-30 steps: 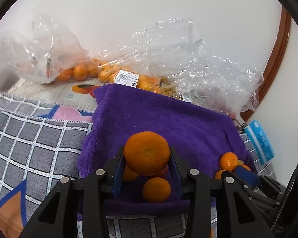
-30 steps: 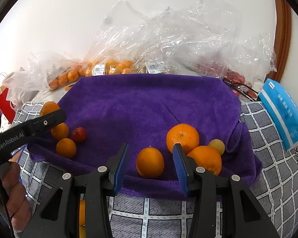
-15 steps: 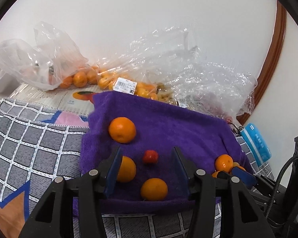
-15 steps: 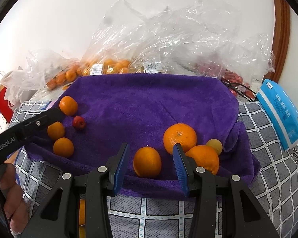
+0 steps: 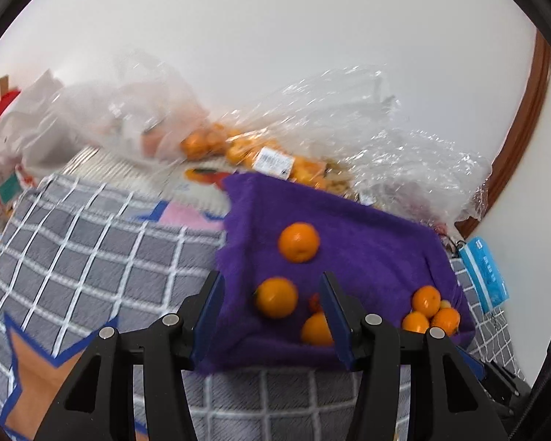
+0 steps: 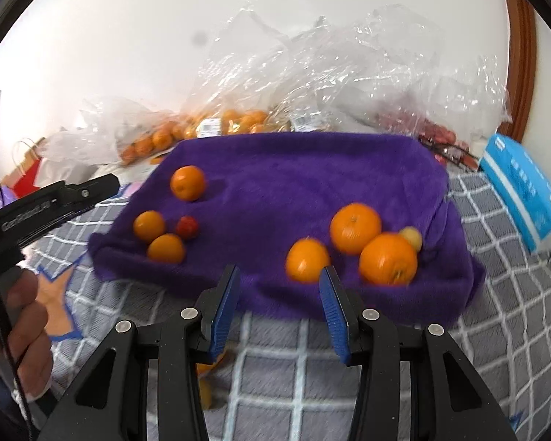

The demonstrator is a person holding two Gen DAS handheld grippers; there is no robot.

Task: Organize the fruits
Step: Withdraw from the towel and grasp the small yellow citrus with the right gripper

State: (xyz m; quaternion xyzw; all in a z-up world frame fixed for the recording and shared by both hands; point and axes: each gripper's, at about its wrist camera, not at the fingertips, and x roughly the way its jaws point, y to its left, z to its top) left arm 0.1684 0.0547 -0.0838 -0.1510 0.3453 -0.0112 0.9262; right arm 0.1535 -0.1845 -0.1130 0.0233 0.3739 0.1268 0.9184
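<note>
At the far left of the right wrist view, a hand [image 6: 16, 316] grips the handle of the left gripper [image 5: 272, 316], whose black finger reaches toward the left edge of the purple towel [image 6: 294, 169]. Its blue-padded jaws stand apart with nothing clamped between them; in its own view they hang above the towel's near left corner. The towel lies on a grey checked blanket [image 5: 92, 242].

On the towel's left side sit three oranges: the far orange [image 6: 187, 182] alone toward the back, then the left orange [image 6: 149, 225] and the front orange [image 6: 166, 248] close together, with a small red fruit [image 6: 186, 226] just beside them.

Further right, the right gripper [image 6: 279, 308] hovers over the towel's front edge, jaws apart and empty. Just beyond its right pad lies the near orange [image 6: 307, 260]. To its right, the large orange [image 6: 355, 228] and the right orange [image 6: 388, 258] touch each other, and a small yellow fruit [image 6: 411, 238] rests behind them.

Clear plastic bags [image 6: 312, 73] holding more oranges line the wall behind the towel. A blue packet [image 6: 521, 183] lies on the blanket at the far right.
</note>
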